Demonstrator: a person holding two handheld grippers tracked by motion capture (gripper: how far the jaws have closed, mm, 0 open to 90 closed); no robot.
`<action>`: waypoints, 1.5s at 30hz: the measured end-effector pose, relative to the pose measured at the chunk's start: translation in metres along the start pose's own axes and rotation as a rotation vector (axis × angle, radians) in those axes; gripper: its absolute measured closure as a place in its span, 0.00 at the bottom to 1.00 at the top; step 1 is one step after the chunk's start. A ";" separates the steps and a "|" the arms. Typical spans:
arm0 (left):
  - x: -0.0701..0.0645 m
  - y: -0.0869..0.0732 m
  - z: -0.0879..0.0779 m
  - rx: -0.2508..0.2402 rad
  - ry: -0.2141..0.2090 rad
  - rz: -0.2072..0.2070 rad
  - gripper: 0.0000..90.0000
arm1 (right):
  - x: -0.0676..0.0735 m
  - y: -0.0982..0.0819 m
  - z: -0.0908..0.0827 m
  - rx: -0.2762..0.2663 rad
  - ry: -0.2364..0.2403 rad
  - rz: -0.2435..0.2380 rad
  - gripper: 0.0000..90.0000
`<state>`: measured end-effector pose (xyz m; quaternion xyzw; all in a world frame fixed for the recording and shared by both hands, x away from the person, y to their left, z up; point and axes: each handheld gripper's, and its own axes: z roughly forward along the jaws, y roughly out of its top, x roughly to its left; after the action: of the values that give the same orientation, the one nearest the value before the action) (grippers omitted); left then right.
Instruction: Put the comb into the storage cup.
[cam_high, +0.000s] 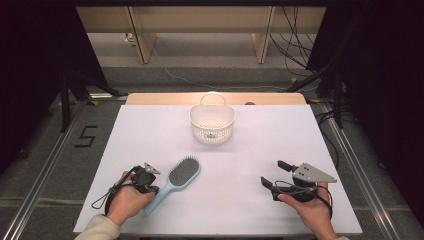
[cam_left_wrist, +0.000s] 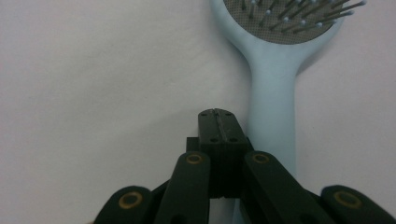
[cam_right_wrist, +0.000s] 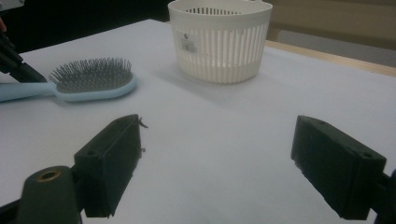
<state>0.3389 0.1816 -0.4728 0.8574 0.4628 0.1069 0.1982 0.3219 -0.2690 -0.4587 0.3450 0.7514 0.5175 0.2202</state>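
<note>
A light blue hairbrush (cam_high: 178, 178) lies bristles up on the white table, its handle toward the person's left hand. My left gripper (cam_high: 151, 189) points down at the table with its jaws shut on nothing. In the left gripper view its tip (cam_left_wrist: 217, 122) stands just left of the brush handle (cam_left_wrist: 273, 112); whether they touch I cannot tell. My right gripper (cam_high: 274, 173) rests at the front right, open, with only bare table between its pads (cam_right_wrist: 114, 154). A white slotted basket (cam_high: 212, 131) stands upright at the back middle, also in the right gripper view (cam_right_wrist: 219, 51).
The white sheet (cam_high: 260, 145) covers the table, with a strip of wood (cam_high: 270, 98) showing at its far edge. Floor rails and dark stands flank both sides. Cables lie on the floor beyond the table.
</note>
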 end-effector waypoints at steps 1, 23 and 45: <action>0.000 0.000 0.000 -0.001 -0.001 0.002 1.00 | 0.000 0.000 0.000 -0.001 0.000 -0.001 0.19; 0.011 0.005 -0.018 -0.249 0.045 -0.023 0.54 | 0.000 0.000 0.000 -0.001 0.004 -0.002 0.18; -0.004 0.013 -0.014 -0.179 -0.001 0.054 0.00 | 0.000 0.000 0.001 0.004 0.006 -0.003 0.18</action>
<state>0.3409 0.1755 -0.4547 0.8484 0.4281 0.1529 0.2713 0.3224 -0.2691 -0.4592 0.3430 0.7534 0.5168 0.2182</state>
